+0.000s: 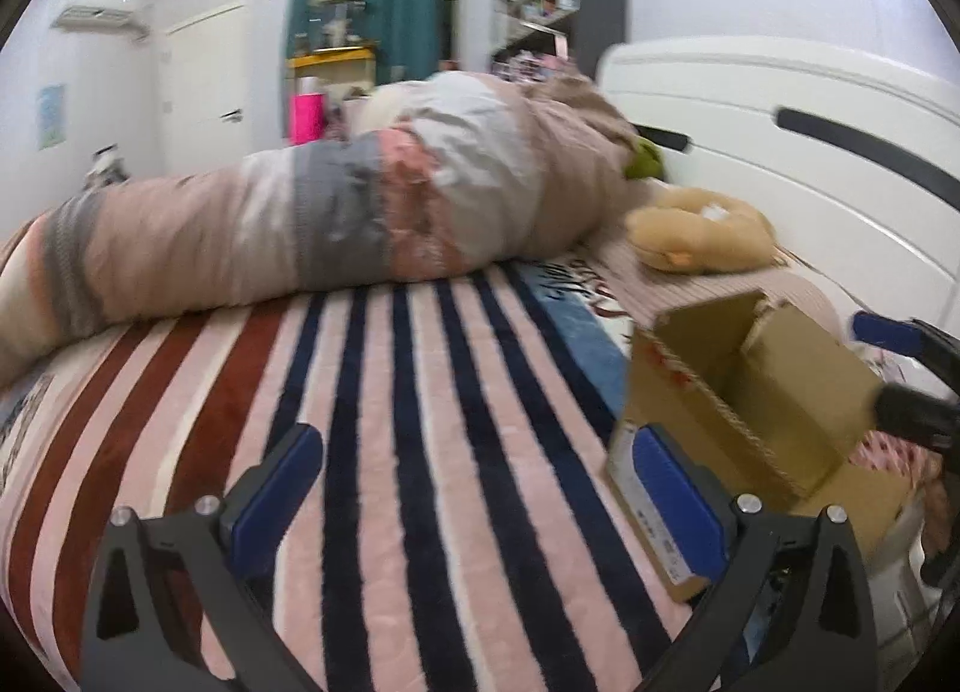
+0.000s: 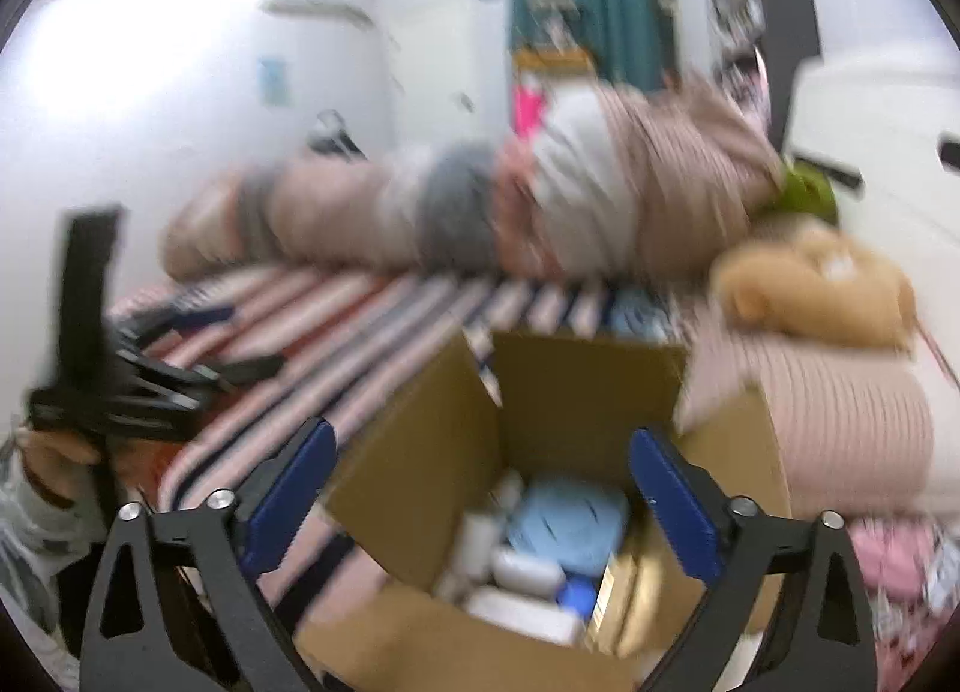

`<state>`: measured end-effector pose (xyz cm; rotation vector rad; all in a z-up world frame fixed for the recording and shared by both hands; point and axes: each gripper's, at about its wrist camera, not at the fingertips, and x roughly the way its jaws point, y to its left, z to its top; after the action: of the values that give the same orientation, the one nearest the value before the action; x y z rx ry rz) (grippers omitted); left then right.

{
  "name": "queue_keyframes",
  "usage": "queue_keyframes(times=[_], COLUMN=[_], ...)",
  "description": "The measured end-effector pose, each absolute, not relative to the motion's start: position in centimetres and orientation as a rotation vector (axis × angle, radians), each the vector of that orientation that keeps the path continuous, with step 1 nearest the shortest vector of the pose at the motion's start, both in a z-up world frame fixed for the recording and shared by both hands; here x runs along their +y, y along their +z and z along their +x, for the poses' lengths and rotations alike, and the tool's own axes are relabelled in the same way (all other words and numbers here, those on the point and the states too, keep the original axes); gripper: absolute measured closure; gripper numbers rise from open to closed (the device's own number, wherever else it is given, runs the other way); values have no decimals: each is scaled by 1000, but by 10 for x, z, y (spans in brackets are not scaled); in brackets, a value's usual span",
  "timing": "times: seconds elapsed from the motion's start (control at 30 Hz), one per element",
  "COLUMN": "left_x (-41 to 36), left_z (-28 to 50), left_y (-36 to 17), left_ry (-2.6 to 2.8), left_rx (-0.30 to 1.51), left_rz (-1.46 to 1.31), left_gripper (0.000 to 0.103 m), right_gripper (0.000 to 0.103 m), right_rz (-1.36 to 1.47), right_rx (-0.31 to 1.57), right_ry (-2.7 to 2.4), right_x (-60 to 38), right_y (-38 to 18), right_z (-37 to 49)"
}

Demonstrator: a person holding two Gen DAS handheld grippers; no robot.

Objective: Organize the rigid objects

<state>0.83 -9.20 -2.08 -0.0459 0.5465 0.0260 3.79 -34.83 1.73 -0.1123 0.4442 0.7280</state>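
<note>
An open cardboard box (image 2: 420,470) stands on the striped bed; it also shows in the left wrist view (image 1: 738,392) at the right. Inside it lie a light blue object (image 2: 564,518), white items (image 2: 528,572) and a small blue piece (image 2: 576,593). My right gripper (image 2: 483,500) is open and empty, hovering over the box opening. My left gripper (image 1: 480,500) is open and empty, low over the striped blanket (image 1: 390,422), left of the box. The right gripper also shows in the left wrist view (image 1: 906,374), and the left gripper in the right wrist view (image 2: 198,344). Both views are motion-blurred.
A rolled striped quilt (image 1: 300,224) lies across the back of the bed. A tan plush toy (image 1: 702,230) and a green toy (image 1: 645,158) sit by the white headboard (image 1: 780,110). A pink folded cover (image 2: 834,392) lies right of the box.
</note>
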Motion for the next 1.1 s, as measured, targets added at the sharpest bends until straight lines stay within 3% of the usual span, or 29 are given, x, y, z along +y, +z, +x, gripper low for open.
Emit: queue_keyframes(times=[0.17, 1.1], left_x=[-84, -83], left_z=[1, 0], left_y=[-26, -27], left_ry=[107, 118], left_rx=[514, 486], left_rz=[-53, -71], left_gripper=[1, 1], right_gripper=[0, 0], right_rz=[-110, -109], right_rx=[381, 405], right_ry=[801, 757], right_x=[-328, -320], right_y=[19, -1], right_z=[34, 30])
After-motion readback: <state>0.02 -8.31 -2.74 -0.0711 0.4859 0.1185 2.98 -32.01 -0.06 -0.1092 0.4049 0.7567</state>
